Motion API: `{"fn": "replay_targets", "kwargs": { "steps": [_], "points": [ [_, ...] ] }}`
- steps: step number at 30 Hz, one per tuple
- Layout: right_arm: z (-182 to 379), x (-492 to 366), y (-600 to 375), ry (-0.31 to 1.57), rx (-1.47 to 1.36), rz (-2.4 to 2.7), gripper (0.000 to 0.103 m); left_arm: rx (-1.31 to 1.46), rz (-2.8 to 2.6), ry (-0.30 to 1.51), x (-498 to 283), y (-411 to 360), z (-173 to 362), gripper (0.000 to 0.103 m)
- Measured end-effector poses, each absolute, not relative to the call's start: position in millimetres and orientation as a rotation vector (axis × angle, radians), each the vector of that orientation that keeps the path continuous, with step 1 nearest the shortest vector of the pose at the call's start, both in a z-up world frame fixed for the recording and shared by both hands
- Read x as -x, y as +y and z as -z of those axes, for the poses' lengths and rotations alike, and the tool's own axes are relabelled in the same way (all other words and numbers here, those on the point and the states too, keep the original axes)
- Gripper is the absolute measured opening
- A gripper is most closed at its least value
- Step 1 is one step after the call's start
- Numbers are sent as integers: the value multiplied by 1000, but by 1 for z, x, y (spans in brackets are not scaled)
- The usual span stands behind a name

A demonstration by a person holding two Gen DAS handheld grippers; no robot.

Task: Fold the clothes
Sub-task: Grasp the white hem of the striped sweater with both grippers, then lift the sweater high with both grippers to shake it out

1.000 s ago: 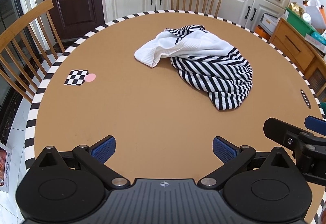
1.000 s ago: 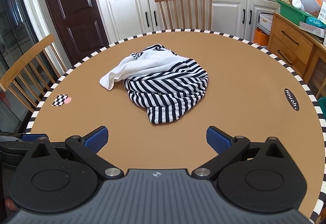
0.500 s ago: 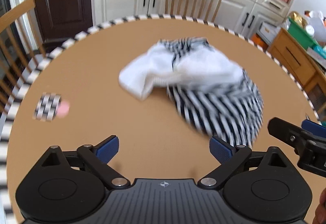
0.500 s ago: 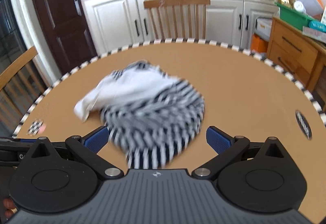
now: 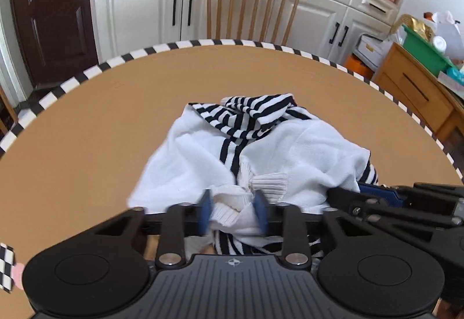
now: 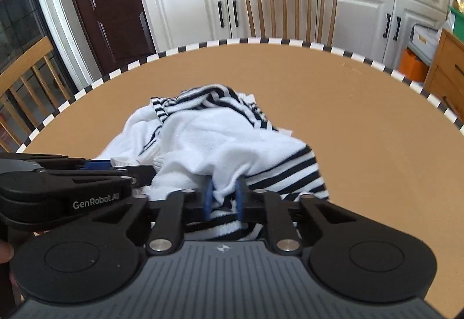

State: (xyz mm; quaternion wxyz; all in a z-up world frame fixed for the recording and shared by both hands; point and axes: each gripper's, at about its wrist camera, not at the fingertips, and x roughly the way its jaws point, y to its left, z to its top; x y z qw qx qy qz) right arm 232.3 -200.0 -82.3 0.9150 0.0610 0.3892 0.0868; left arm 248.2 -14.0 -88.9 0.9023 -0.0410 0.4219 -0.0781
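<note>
Top: I see the top (image 5: 304, 156) crumpled in a heap on the round table (image 5: 87, 121), near the middle – white knit above, black-and-white stripes at the far end and down the right side.
Long axis: no clear one from my seat; the heap is bunched. In the left view it runs roughly from near edge to far, a striped fold (image 5: 255, 110) pointing at the chair (image 5: 252, 11) across the table.
Left gripper: my left gripper (image 5: 233, 216) has just been closing, and its blue pads pinch a thick wad of white ribbed hem between them.
Right gripper: my right gripper (image 6: 224, 200) has just been closing too – nearly together, with a thin fold of white cloth caught in the narrow gap, just beside the stripes.
Left view only: the ribbed hem (image 5: 269, 182) up close; a checker tag (image 5: 6, 263) at the table's near left rim; the right gripper's fingers lying in from the right.
Right view only: the striped flank (image 6: 290, 176) spilling rightward; a second chair (image 6: 26, 81) on the left; the left gripper entering from the left.
</note>
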Motion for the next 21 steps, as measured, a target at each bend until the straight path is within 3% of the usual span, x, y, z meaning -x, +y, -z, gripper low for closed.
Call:
{"fn": "replay_targets", "kwargs": {
  "steps": [6, 11, 13, 14, 15, 18, 19, 21],
  "points": [
    [20, -164, -215, 699, -157, -281, 9, 128, 291, 783, -192, -1, 37, 22],
    [-17, -67, -223, 756, -110, -407, 11, 107, 431, 804, -87, 9, -1, 23],
    [-4, -24, -219, 889, -117, -449, 17, 112, 469, 932, -42, 13, 10, 25],
    [5, -2, -217, 962, -122, -470, 24, 107, 477, 1007, -20, 15, 19, 25],
    [13, 18, -215, 1024, -123, -483, 38, 92, 470, 1079, 2, 17, 30, 25],
    [24, 61, -222, 1108, -157, -444, 46, 135, 374, 1208, 50, 38, 52, 27],
    [21, 68, -231, 1099, -200, -407, 48, 167, 331, 1222, 59, 47, 54, 32],
    [16, 69, -245, 1040, -267, -350, 63, 247, 262, 1195, 68, 62, 51, 48]
  ]
}}
